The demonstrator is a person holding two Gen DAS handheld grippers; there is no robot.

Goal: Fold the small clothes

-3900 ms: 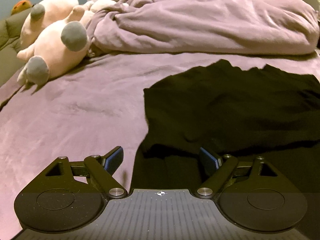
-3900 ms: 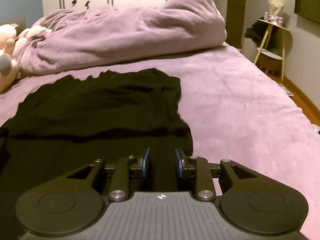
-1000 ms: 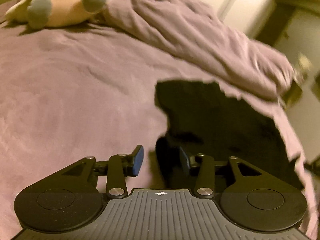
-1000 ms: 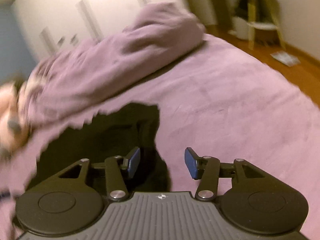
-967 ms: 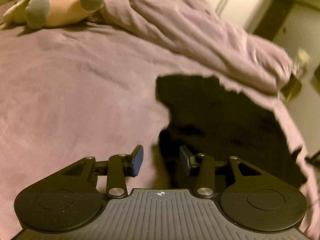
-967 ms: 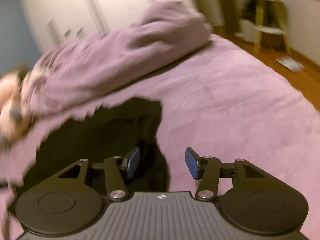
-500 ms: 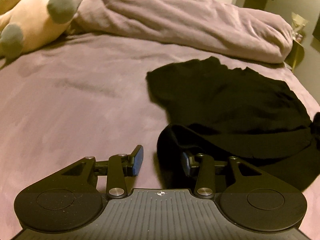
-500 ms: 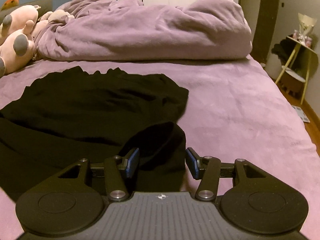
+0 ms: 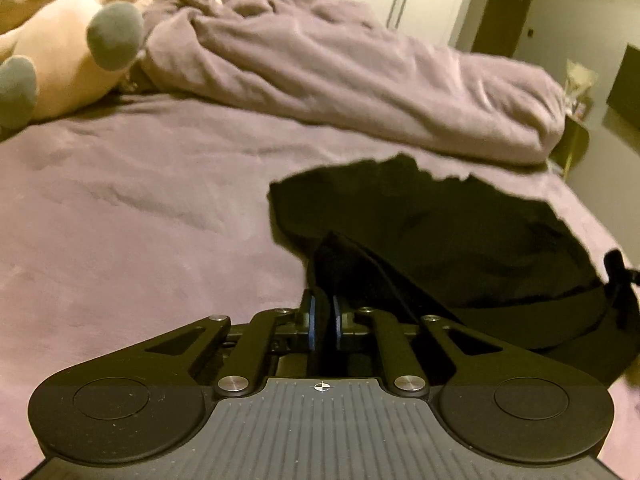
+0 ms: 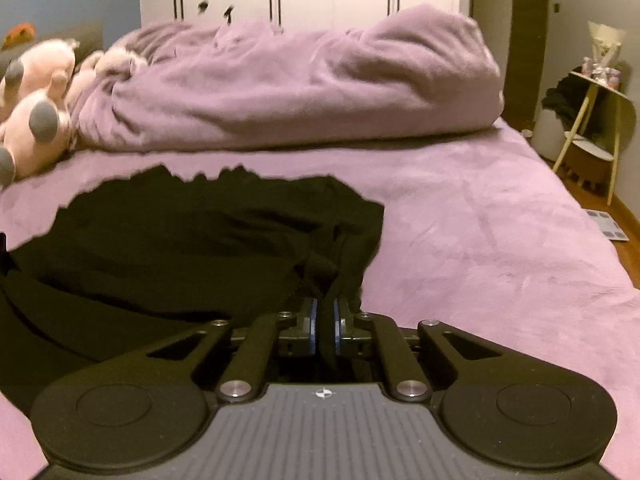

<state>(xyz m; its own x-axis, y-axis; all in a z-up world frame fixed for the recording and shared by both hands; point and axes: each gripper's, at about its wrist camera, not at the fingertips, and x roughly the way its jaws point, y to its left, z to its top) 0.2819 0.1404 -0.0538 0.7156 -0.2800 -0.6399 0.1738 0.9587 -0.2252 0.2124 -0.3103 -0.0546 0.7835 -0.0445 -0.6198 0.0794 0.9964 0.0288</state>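
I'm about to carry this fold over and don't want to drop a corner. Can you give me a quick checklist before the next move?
1. Left claw shut on the black garment: ok.
2. Right claw shut on the same garment: ok.
3. Near edge lifted off the purple bedsheet: ok.
4. Far half lying flat: cannot tell, too dark.
5. Heaped blanket apart from the garment: ok.
6. Grips at matching corners: cannot tell.
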